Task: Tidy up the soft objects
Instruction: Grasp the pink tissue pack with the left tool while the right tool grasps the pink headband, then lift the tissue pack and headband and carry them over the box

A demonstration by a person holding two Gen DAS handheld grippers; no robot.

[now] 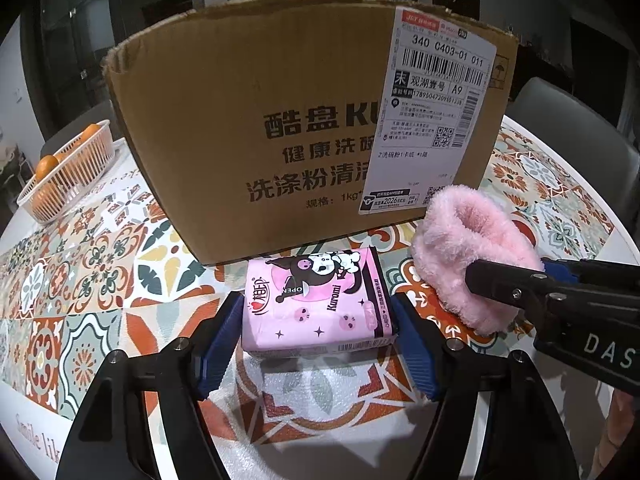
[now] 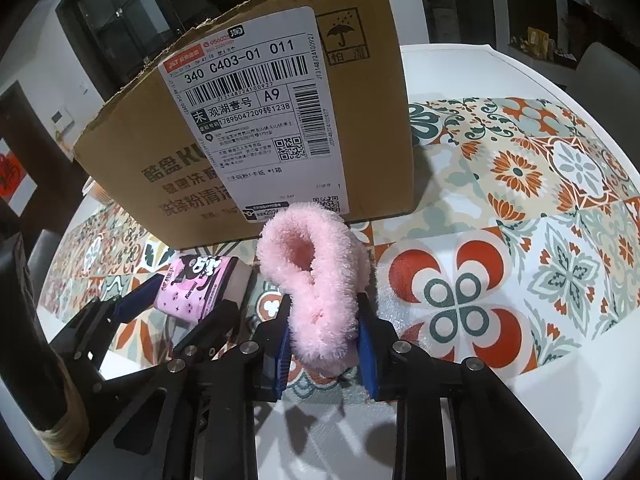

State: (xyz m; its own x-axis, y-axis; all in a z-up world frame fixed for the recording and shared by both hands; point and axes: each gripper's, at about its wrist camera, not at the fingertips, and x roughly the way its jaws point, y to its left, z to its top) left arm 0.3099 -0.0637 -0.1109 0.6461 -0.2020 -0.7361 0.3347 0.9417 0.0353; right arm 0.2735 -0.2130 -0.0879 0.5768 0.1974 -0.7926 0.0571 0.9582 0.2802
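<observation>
Left gripper (image 1: 318,316) is straddling the pink plastic-wrapped tissue pack with a cartoon print (image 1: 316,304); the pack's long axis is running across the jaws, both blue pads sitting at its short ends, seemingly touching but not visibly squeezing. Right gripper (image 2: 324,320) is clenching the fluffy pink plush slipper (image 2: 316,280) at its middle, pile bulging around the pads. The open brown corrugated cardboard box (image 1: 280,120) is standing just beyond both fingertips, on the glossy tile-patterned tablecloth (image 1: 100,260); lifting over its rim looks next.
</observation>
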